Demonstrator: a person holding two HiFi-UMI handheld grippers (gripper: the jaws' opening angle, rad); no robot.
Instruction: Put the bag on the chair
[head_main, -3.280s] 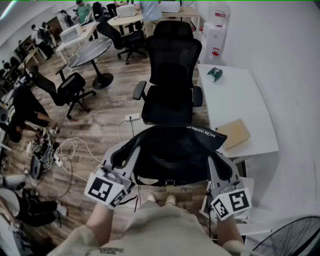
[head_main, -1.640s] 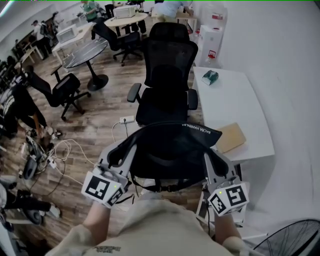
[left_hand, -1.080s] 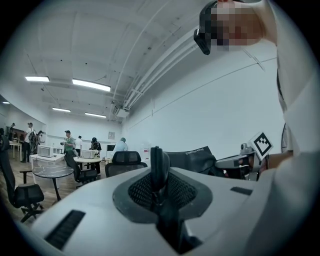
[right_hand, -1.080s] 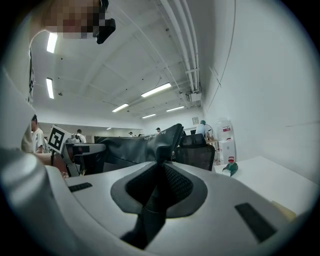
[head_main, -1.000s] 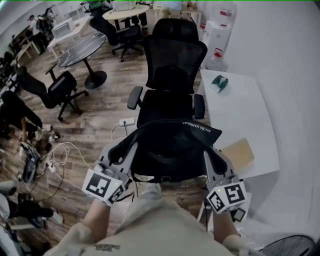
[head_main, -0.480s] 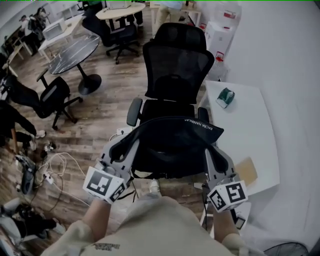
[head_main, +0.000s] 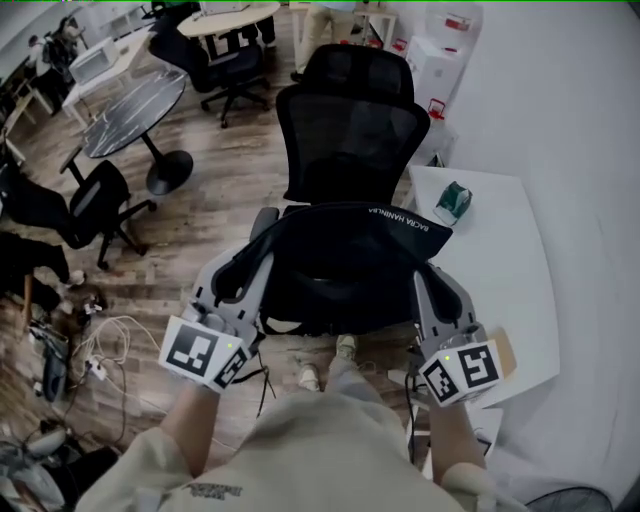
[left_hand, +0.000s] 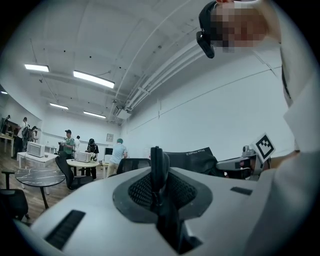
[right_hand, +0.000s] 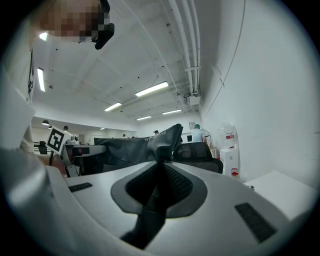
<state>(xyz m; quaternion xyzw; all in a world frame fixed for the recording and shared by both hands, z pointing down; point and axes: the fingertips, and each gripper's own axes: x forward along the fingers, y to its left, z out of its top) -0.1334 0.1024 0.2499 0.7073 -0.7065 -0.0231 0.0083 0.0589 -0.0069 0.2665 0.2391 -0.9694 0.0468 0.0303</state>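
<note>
Since the earlier frames the chair (head_main: 350, 140) has come much nearer. Its seat and armrests, which used to show beyond the bag (head_main: 340, 270), are now covered by it in the head view. Only the mesh back and headrest still rise clear above the bag's far edge. The white table (head_main: 500, 270) has slid alongside on the right. The hold on the bag looks unchanged.

The left gripper (head_main: 248, 272) has its jaws nearly together, pinched on a thin black fold at the bag's left end. That fold stands upright between the jaws in the left gripper view (left_hand: 159, 167). The right gripper (head_main: 428, 288) is likewise clamped on the bag's right end, where black fabric rises out of the narrow gap (right_hand: 161, 150).

The bag hangs stretched between the two grippers. Its long axis runs left to right across the head view, roughly level. The edge with white lettering faces the chair back. It is held in the air in front of that back and over the seat; whether it touches the seat cannot be told.

A small green box (head_main: 455, 200) lies on the table's far part.
</note>
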